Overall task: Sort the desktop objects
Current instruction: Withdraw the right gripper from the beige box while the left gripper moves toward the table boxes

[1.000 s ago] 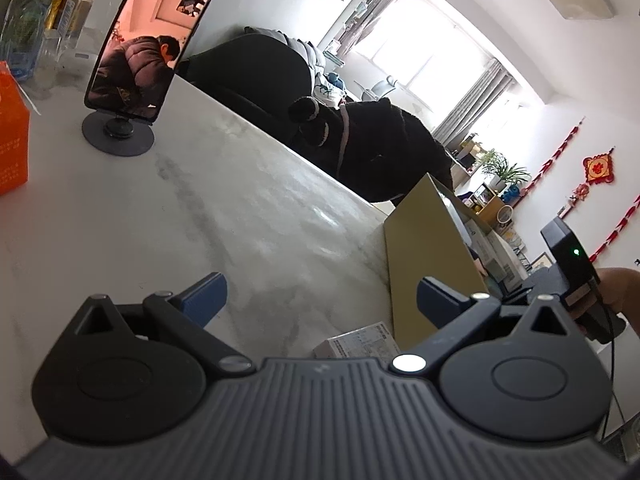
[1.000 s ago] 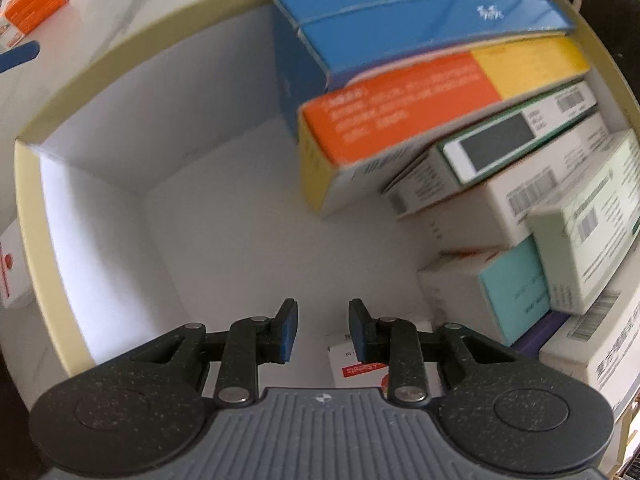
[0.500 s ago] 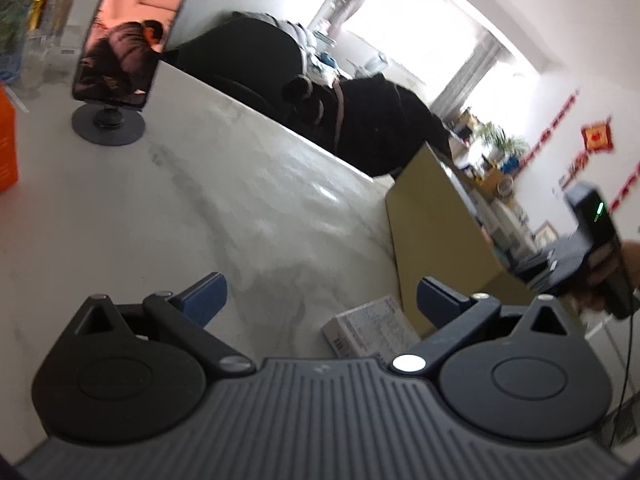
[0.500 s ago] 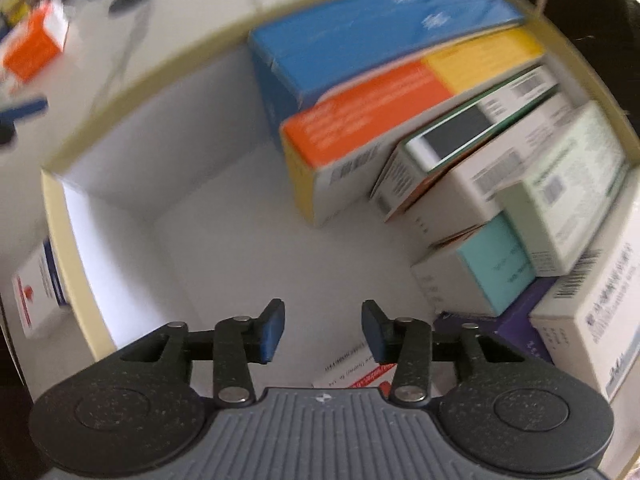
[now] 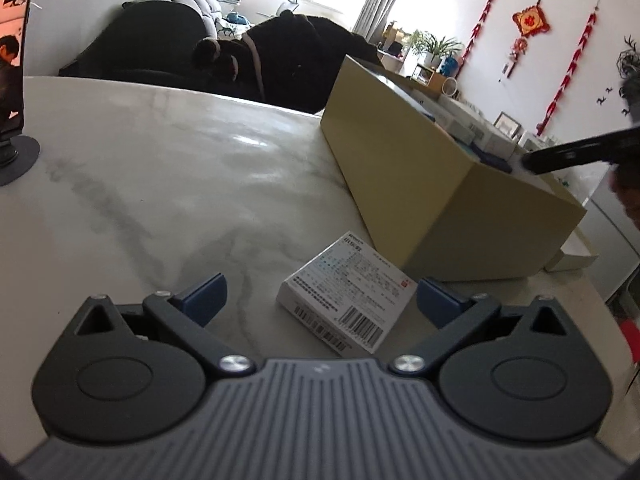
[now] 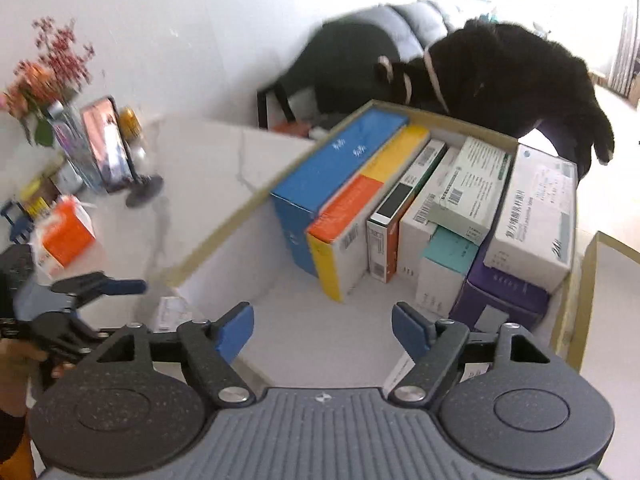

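**Tongs apart over desk and storage box**

Left tongs (image 5: 320, 294) hang low over the marble desk (image 5: 160, 168), pads spread wide and gripping nothing. Lying flat right between those blue pads is a small white medicine carton (image 5: 346, 294), barcode side up, touched by neither pad. It sits just beside the near corner of the tan cardboard box (image 5: 440, 184), apart from the box wall.

Over to the right wrist view: right tongs (image 6: 323, 330) are above the open part of that cardboard box (image 6: 224, 224), jaws opening at this moment with nothing between them. Packed upright along the far side of the box are a blue carton (image 6: 336, 168), an orange-and-yellow carton (image 6: 360, 208), several white cartons, a teal one (image 6: 450, 250) and a purple one (image 6: 500, 292). A white slip of packaging peeks out under the right pad; what it is, I cannot tell.

Out on the desk, at the left of this view, sit an orange carton (image 6: 66, 234) and a phone on a round stand (image 6: 108, 150), blurred. The left tongs (image 6: 100, 292) show there too, held in a hand (image 6: 16, 372).
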A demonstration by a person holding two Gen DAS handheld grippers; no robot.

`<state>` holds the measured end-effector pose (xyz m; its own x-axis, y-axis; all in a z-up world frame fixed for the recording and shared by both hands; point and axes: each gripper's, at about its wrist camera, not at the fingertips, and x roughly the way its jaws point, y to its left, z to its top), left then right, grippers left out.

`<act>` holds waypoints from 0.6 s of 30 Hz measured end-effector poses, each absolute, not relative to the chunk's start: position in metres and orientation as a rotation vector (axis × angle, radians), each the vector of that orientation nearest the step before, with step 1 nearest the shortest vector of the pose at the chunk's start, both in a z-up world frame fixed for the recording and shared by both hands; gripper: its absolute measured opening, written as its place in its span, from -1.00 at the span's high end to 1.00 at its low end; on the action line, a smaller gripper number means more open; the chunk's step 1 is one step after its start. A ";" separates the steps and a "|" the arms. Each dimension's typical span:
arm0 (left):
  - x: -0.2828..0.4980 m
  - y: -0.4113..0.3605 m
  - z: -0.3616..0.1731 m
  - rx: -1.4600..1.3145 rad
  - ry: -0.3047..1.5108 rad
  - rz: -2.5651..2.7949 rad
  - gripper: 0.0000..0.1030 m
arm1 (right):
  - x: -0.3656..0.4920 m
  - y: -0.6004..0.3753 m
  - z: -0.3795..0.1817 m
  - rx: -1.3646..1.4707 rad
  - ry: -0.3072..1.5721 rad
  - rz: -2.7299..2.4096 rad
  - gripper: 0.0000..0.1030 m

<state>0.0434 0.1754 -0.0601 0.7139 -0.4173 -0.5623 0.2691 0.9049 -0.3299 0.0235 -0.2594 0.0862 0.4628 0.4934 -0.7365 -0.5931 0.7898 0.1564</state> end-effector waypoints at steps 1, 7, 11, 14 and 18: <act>0.042 0.176 -0.060 -0.232 0.676 -0.381 -1.00 | 0.018 -0.258 0.088 -0.119 0.838 0.665 -0.59; 0.020 0.176 -0.056 -0.233 0.653 -0.355 -1.00 | -0.030 -0.282 0.085 -0.043 0.715 0.636 -0.62; 0.006 0.177 -0.056 -0.235 0.644 -0.312 -1.00 | -0.060 -0.292 0.074 0.023 0.651 0.652 -0.69; -0.005 0.177 -0.059 -0.246 0.649 -0.273 -1.00 | -0.080 -0.293 0.066 0.075 0.645 0.648 -0.71; -0.024 0.173 -0.062 -0.266 0.651 -0.252 -1.00 | -0.104 -0.287 0.061 0.078 0.614 0.652 -0.71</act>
